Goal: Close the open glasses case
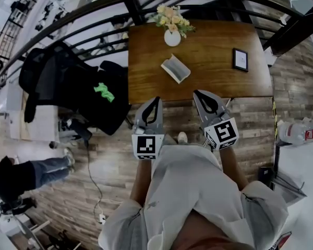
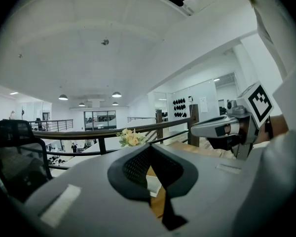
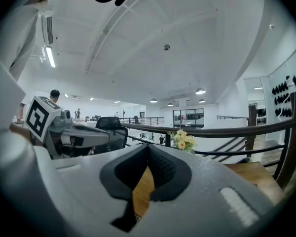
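The open glasses case (image 1: pixel 176 68) lies near the middle of the wooden table (image 1: pixel 208 82), white inside, lid tilted up. My left gripper (image 1: pixel 157 99) and right gripper (image 1: pixel 197 93) hover side by side at the table's near edge, short of the case. Both have their jaws closed tip to tip with nothing between them. In the left gripper view the jaw tips (image 2: pixel 149 146) meet, and a pale bit of the case (image 2: pixel 153 184) shows through the gap below. In the right gripper view the tips (image 3: pixel 148 146) also meet over bare wood.
A white vase of flowers (image 1: pixel 172 31) stands at the table's far edge, and a small black frame (image 1: pixel 240 59) lies at the right. A curved black railing (image 1: pixel 94 14) runs behind. A black chair with a jacket (image 1: pixel 78 87) stands to the left.
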Demonstrator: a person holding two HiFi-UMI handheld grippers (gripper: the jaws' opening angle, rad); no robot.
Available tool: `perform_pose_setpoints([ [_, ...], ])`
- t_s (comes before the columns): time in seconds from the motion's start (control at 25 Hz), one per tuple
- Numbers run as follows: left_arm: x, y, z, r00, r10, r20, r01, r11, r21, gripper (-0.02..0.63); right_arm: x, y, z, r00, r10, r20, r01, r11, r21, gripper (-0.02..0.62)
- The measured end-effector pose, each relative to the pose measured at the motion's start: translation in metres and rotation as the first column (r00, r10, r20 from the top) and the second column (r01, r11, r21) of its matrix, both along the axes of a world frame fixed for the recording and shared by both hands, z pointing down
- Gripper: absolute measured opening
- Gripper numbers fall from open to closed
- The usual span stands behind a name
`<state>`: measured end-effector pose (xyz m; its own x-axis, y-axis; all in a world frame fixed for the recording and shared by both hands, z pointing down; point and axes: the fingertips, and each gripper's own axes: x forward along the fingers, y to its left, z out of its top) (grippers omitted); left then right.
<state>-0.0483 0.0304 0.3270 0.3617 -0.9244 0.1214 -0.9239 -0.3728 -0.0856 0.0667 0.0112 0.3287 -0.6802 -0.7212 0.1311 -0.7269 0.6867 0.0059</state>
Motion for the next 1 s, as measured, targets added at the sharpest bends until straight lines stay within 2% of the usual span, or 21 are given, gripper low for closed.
perform_pose_setpoints([
  [0.36, -0.002, -0.036, 0.011, 1.0, 0.013, 0.012, -0.013, 1.0, -0.016, 0.02, -0.001, -0.035, 0.009, 1.0, 0.013, 0.001, -0.013, 1.0, -0.006, 0.003],
  [0.64, -0.005, -0.09, 0.018, 0.998, 0.062, -0.002, -0.062, 0.998, -0.017, 0.019, -0.007, -0.08, 0.012, 0.998, 0.055, -0.015, -0.055, 0.998, -0.007, 0.003],
  [1.0, -0.015, -0.161, 0.032, 0.987, 0.161, -0.01, -0.162, 0.986, -0.036, 0.019, -0.022, -0.142, 0.026, 0.992, 0.12, -0.04, -0.122, 0.991, -0.05, 0.003],
])
